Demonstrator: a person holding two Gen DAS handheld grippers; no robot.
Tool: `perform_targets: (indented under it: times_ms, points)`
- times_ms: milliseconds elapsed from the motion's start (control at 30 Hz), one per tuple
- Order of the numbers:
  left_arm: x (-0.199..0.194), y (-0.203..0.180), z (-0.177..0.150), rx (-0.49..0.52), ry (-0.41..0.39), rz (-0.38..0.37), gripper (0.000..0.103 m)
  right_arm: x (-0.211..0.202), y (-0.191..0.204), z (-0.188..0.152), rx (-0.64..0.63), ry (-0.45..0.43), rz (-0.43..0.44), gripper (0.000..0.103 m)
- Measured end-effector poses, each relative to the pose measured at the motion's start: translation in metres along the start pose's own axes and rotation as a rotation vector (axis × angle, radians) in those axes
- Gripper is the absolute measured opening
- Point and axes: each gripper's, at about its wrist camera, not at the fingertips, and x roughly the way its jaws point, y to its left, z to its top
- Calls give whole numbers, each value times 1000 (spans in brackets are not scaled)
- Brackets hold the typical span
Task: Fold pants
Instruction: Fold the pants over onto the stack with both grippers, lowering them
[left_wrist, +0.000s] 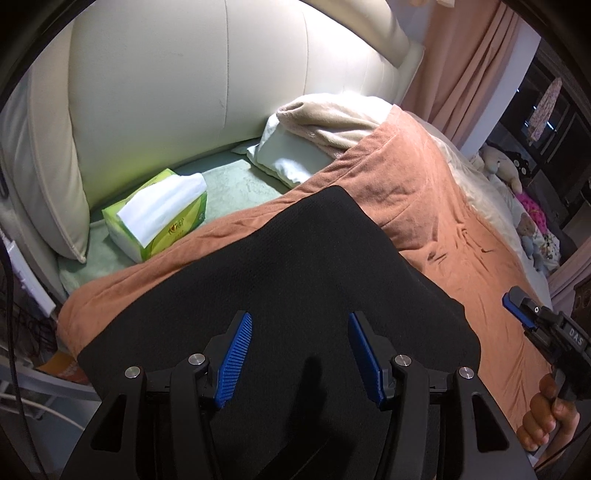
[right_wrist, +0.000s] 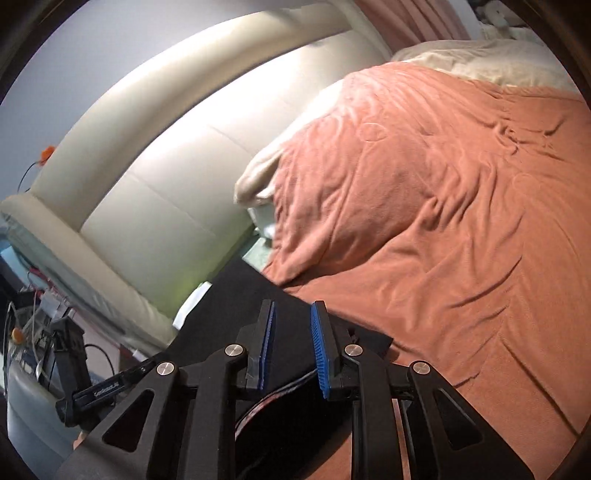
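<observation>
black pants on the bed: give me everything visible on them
The black pants look like a matte, finely textured knit, folded into a flat, roughly rectangular slab with clean straight edges and squared corners. They lie on the orange blanket, near the bed's edge, with the far corner pointing toward the green tissue box. The left hand-held gripper is above them, pads apart, gripping nothing. No waistband, pockets or legs can be told apart.

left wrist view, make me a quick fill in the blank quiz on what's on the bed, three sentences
1. The black pants lie on a blanket whose colour is ____.
2. The green tissue box sits near the cream ____, to the left of the pants in this view.
3. The left gripper has its jaws apart and holds ____ between its blue pads.

Missing words: orange; headboard; nothing
</observation>
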Motion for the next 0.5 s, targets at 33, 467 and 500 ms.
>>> perform_targets:
  times_ms: [33,467,500]
  points:
    - [-1,0,-3,-1,-1,-4,57,0,10,-6,-26,17,23,17]
    - [23,-1,-32,29,72,-6,52,24,50,-49,-226,164,44,17]
    - [28,0,-33,28,77,-7,52,28,46,-51,-226,172,32,16]
